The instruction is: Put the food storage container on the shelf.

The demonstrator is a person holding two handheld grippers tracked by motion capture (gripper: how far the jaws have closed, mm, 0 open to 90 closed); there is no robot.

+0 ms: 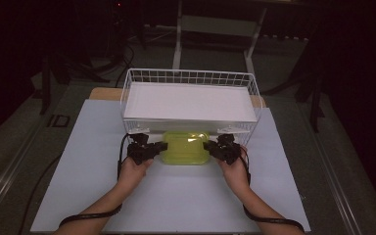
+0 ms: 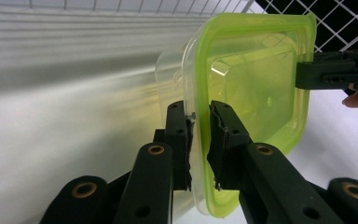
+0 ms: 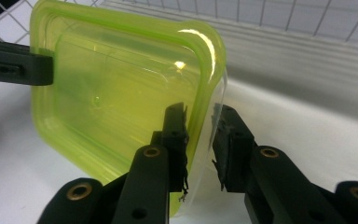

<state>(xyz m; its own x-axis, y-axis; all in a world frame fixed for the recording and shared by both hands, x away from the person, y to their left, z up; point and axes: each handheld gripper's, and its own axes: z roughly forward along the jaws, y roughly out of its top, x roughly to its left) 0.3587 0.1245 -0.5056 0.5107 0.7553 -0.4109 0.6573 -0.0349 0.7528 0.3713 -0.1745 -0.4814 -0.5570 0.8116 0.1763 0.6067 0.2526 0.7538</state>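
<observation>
Container [image 1: 185,147], lidded, green-tinted plastic: judged light, stiff, slippery. Rim clamped at 9 o'clock by left gripper [image 2: 199,140], at 3 o'clock by right gripper [image 3: 200,140].

Overhead forward-down; gripper views close, opposed

Translucent yellow-green lidded container [image 1: 185,146], white wire-grid basket [image 1: 127,93], black claws [image 1: 159,147], pale grey-white table board [image 1: 88,161]
</observation>
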